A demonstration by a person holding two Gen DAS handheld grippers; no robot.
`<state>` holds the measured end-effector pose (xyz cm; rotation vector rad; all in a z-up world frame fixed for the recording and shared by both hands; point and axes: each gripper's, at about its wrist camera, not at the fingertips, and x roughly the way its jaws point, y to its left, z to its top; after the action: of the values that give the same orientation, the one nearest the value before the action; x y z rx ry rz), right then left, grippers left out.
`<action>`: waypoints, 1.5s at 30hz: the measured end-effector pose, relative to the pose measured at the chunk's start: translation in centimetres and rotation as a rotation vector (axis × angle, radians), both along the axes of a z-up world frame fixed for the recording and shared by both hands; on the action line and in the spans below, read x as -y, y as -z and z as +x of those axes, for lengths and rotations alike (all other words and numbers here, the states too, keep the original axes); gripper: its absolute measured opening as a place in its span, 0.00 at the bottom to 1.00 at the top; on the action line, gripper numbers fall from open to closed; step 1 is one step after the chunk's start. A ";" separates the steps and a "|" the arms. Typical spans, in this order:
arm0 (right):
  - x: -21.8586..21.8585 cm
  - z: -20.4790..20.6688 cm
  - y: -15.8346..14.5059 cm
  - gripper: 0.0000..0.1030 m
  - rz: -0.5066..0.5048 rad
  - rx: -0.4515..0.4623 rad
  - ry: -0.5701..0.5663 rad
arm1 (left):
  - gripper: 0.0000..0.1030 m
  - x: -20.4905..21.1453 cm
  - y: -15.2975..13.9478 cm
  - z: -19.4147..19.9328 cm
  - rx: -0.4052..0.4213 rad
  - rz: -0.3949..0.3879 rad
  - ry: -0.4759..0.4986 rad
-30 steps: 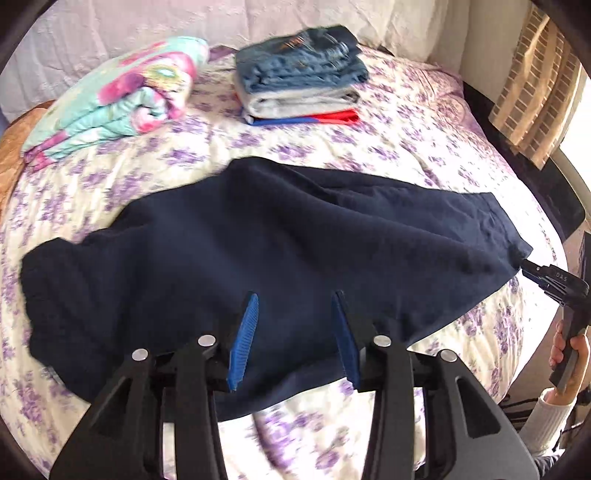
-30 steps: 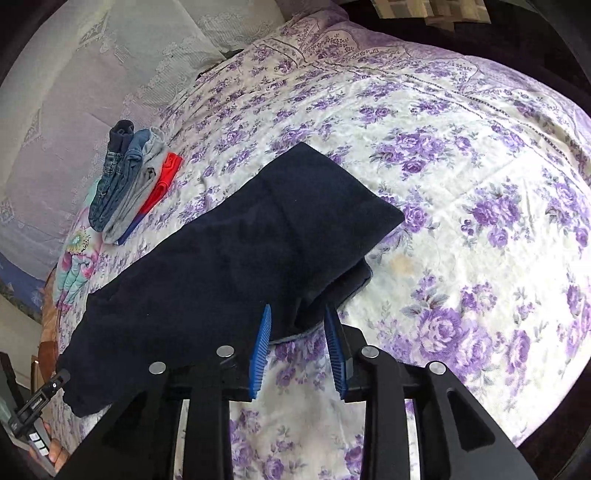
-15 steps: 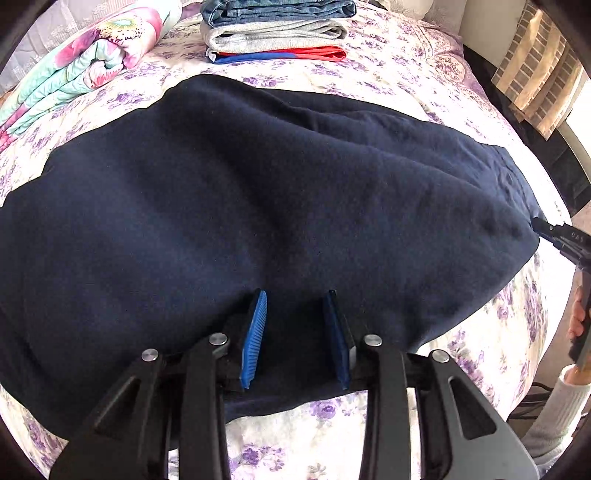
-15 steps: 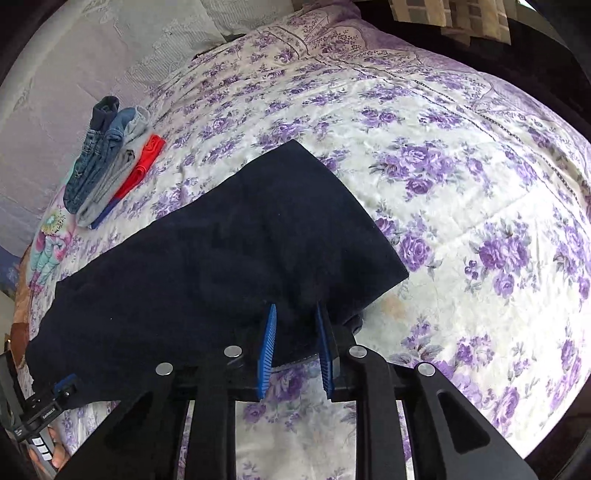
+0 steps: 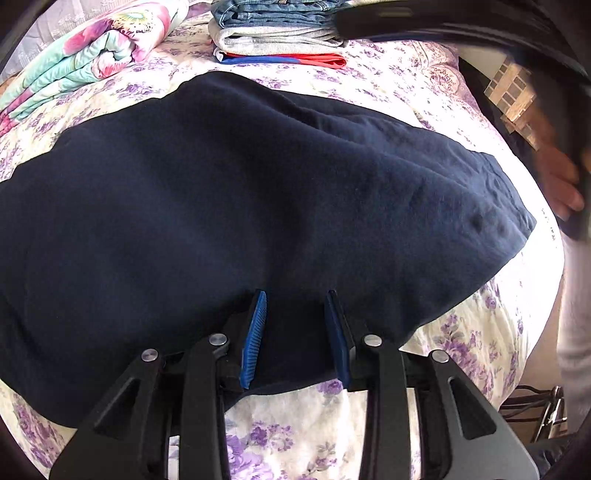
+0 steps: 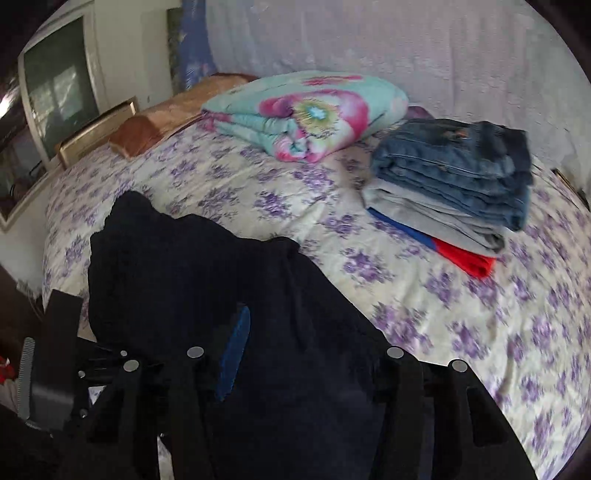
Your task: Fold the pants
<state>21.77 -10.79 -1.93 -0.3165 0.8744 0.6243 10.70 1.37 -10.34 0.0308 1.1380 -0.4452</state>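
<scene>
Pants (image 6: 207,280) leg now lifted, carried leftward

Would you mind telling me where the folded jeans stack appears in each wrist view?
Left wrist: jeans stack at the top edge, centre, beyond the navy pants.
Right wrist: jeans stack at the right, mid-height.
Shared landmark: the floral blanket, left of the stack.

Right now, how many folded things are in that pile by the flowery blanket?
4, maybe more hidden: jeans on top, more denim under them, then a grey piece, and a red-and-blue one at the bottom. The pile sits right of the blanket.
</scene>
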 end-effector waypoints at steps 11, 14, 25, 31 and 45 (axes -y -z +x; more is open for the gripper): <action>-5.2 7.5 5.3 0.38 -0.029 -0.182 -0.107 | 0.31 -0.7 -1.6 1.6 0.017 0.069 -0.011; -5.1 7.6 6.2 0.04 0.021 -0.237 -0.120 | 0.30 -2.3 -3.0 2.3 0.063 0.099 -0.059; -8.9 11.9 5.8 0.02 -0.144 -0.136 0.002 | 0.01 -6.5 -0.7 10.0 -0.083 0.085 -0.209; -9.5 12.6 8.5 0.08 -0.181 -0.160 -0.017 | 0.01 -6.7 -0.5 10.8 -0.099 0.064 -0.190; 9.7 -7.5 1.0 0.62 0.067 -0.048 0.319 | 0.30 0.7 -3.1 18.3 -0.143 0.069 -0.082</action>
<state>14.27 -20.54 -2.93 -0.0974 0.9248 0.3646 29.03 0.66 -7.23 0.0127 1.2900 -0.3384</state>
